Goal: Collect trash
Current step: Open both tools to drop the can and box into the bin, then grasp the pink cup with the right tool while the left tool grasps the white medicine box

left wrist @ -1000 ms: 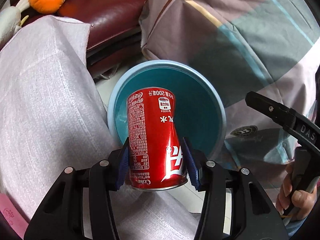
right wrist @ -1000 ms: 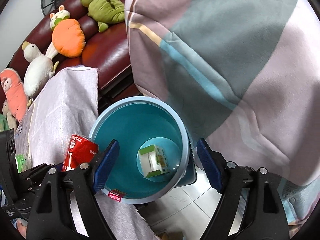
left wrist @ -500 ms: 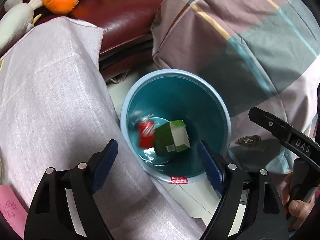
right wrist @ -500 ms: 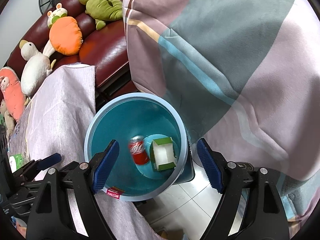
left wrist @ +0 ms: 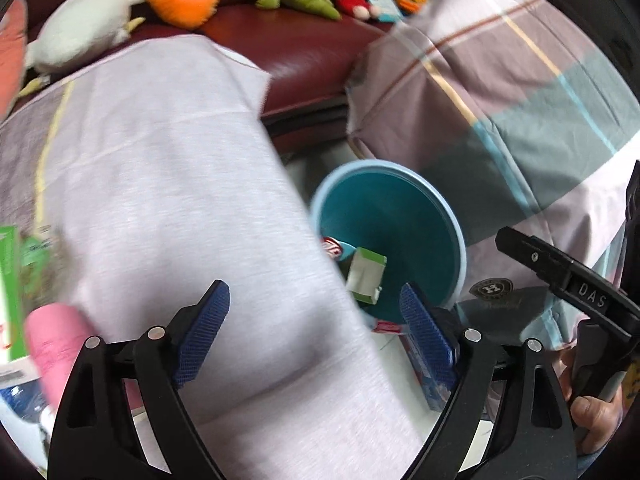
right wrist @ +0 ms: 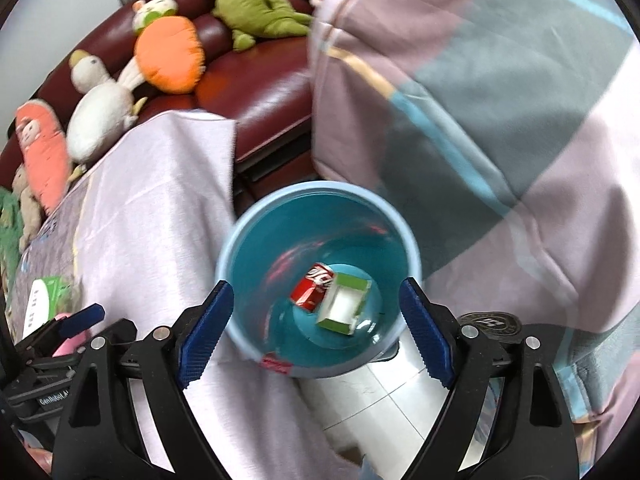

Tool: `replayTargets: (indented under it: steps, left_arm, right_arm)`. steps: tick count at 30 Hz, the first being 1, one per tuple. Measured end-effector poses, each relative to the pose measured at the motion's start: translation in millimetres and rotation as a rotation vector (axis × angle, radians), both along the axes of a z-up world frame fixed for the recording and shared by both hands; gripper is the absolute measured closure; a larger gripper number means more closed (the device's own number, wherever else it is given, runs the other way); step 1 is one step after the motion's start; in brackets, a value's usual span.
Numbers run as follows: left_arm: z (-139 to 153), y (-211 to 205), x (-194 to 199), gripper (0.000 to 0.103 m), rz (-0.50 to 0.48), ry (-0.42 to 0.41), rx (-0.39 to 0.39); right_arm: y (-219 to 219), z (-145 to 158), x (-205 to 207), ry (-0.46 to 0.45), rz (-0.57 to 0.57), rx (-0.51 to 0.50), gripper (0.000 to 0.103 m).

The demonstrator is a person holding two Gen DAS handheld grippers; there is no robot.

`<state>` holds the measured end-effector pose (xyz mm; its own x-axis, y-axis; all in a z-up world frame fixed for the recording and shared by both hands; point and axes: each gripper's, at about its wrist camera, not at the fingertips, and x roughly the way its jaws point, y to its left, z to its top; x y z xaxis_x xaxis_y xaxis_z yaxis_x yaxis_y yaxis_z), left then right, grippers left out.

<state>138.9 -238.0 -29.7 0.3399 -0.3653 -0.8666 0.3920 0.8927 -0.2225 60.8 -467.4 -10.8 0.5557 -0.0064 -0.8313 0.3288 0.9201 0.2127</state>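
A blue trash bin (right wrist: 256,344) stands on the floor beside the cloth-covered table (right wrist: 160,216). A red cola can (right wrist: 314,290) and a green and white carton (right wrist: 344,308) lie at its bottom. My right gripper (right wrist: 316,328) is open and empty above the bin. My left gripper (left wrist: 316,332) is open and empty over the table's edge. In the left wrist view the bin (left wrist: 458,240) is to the right, with the carton (left wrist: 366,276) and part of the can (left wrist: 332,248) showing. A pink object (left wrist: 56,344) and a green package (left wrist: 12,280) lie on the table at the left.
A dark red sofa (right wrist: 264,80) with several plush toys (right wrist: 168,52) is behind. A striped blanket (right wrist: 500,100) hangs to the right of the bin. White floor tiles (right wrist: 372,396) show below it. The right gripper's handle (left wrist: 576,292) and hand are at the right.
My left gripper opened and dropped the cola can into the bin, then swung left over the table. The can now lies beside the carton. My right gripper stayed open above the bin.
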Motion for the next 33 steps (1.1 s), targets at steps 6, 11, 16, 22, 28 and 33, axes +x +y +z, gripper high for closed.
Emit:
replayTargets:
  steps: [6,11,16,22,28,33]
  left_arm:
    - [27,60,-5,0.015,0.082,-0.031,0.008]
    - [49,115,-3,0.015,0.166,-0.057,0.008]
    - [61,183,9,0.011,0.26,-0.063,0.012]
    - [53,249,12,0.011,0.344,-0.027,-0.025]
    - [44,286,9,0.011,0.379,-0.014,-0.06]
    - [37,300,15,0.011,0.388,0.009,-0.073]
  right_arm:
    - [48,10,6,-0.003,0.087,-0.004,0.022]
    - [92,20,15,0.001,0.163,-0.018,0.022]
    - [139,31,26,0.01,0.253,-0.038,0.022]
    - [207,31,40,0.064,0.418,-0.044,0.022]
    - [270,7,57,0.173,0.574,-0.008,0.022]
    - [299,-7,71,0.205,0.631,-0.011,0.022]
